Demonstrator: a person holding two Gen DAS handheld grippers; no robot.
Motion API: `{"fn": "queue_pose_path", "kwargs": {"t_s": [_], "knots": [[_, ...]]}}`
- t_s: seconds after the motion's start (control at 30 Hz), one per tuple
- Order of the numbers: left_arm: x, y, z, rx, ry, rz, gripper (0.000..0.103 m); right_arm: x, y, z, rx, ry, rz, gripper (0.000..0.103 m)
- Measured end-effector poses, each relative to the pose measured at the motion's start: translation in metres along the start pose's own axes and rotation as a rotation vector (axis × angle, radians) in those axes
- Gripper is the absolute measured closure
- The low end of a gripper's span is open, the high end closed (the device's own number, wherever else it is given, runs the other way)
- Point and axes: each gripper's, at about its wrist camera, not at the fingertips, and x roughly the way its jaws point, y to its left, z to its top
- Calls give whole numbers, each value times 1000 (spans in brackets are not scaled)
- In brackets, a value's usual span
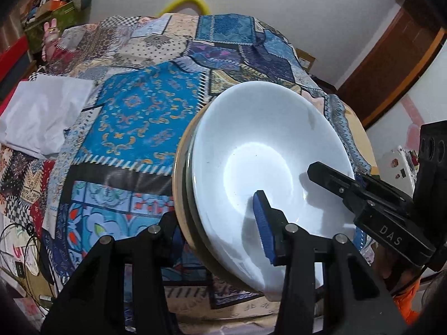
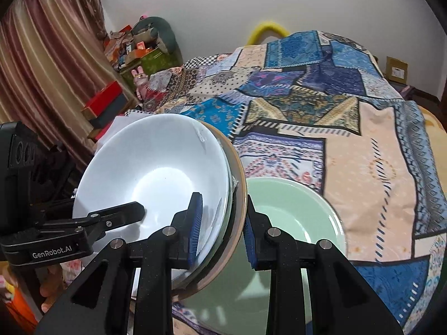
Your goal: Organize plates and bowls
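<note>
White bowl (image 2: 156, 167) nested in tilted stack, pale green plate (image 2: 293, 217) flat beside it

glossy white bowl (image 1: 265, 150), patterned cloth bedspread (image 1: 134, 117)

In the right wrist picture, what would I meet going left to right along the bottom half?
The other hand's tongs → white bowl → tan plate rim behind it → green plate → patchwork cloth.
</note>
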Motion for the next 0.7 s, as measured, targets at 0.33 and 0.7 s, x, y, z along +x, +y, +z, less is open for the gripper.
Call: {"fn": "queue_pose_path", "kwargs": {"t_s": [0.33,0.7], "knots": [[25,-29,-1,39,44,-31,58,-11,-33,-12,51,4,-33,78],[53,-43,-2,53,98,-40,58,-7,-56,-25,99,30,-41,78]]}}
